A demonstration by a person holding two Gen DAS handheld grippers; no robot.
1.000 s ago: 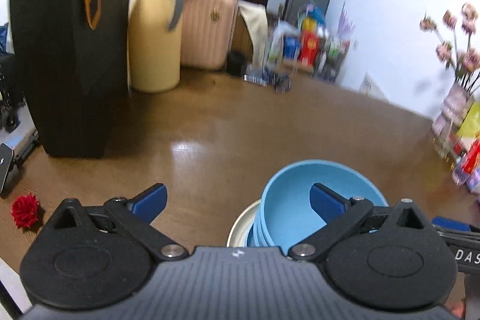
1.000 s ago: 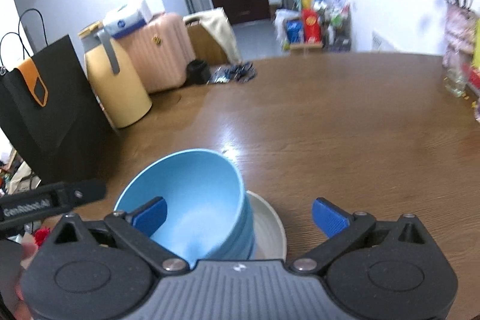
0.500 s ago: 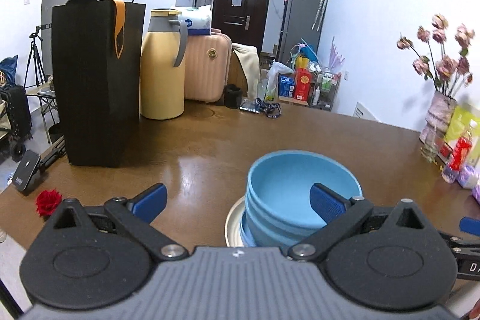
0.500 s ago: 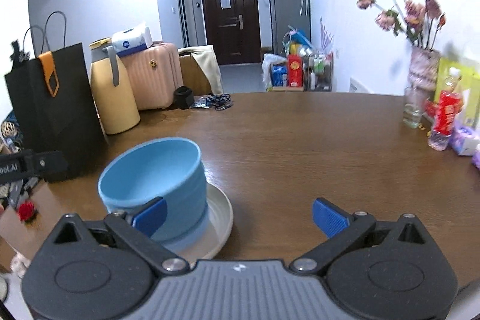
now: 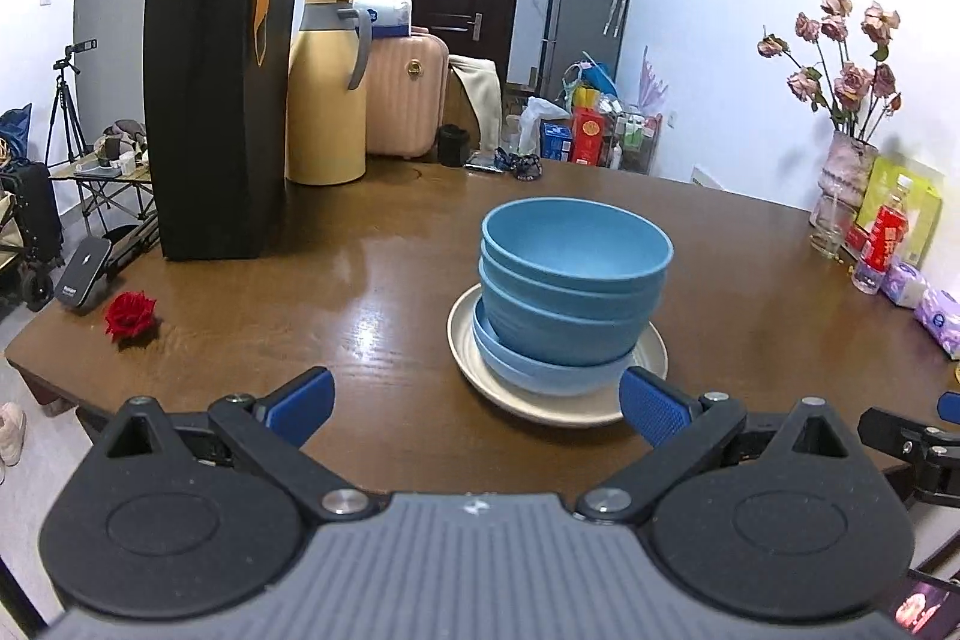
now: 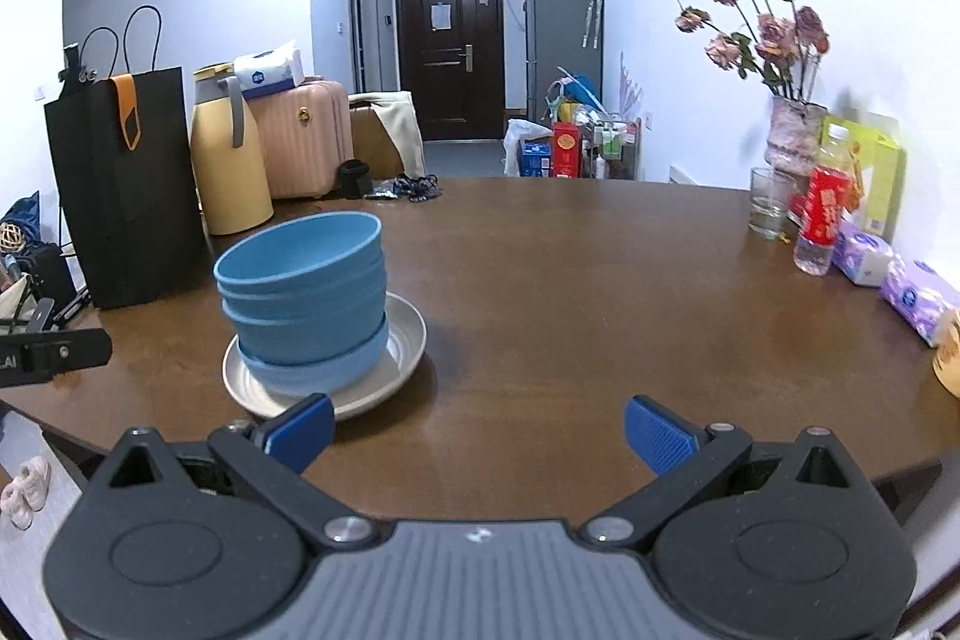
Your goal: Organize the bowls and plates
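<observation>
A stack of blue bowls (image 5: 570,292) stands on a cream plate (image 5: 651,349) on the brown wooden table (image 5: 360,280). The stack (image 6: 303,292) and the plate (image 6: 408,334) also show in the right wrist view. My left gripper (image 5: 477,403) is open and empty, just in front of the stack and apart from it. My right gripper (image 6: 480,427) is open and empty, to the right of the stack and near the table's front edge.
A black paper bag (image 5: 210,112), a yellow thermos jug (image 5: 324,94) and a pink suitcase (image 5: 405,94) stand at the far left. A red rose (image 5: 129,313) lies near the left edge. A vase of flowers (image 6: 792,136), a glass, a bottle and tissue packs line the right side.
Both grippers have pulled back and away from the bowl stack, which now stands alone on the plate. Both stayed open.
</observation>
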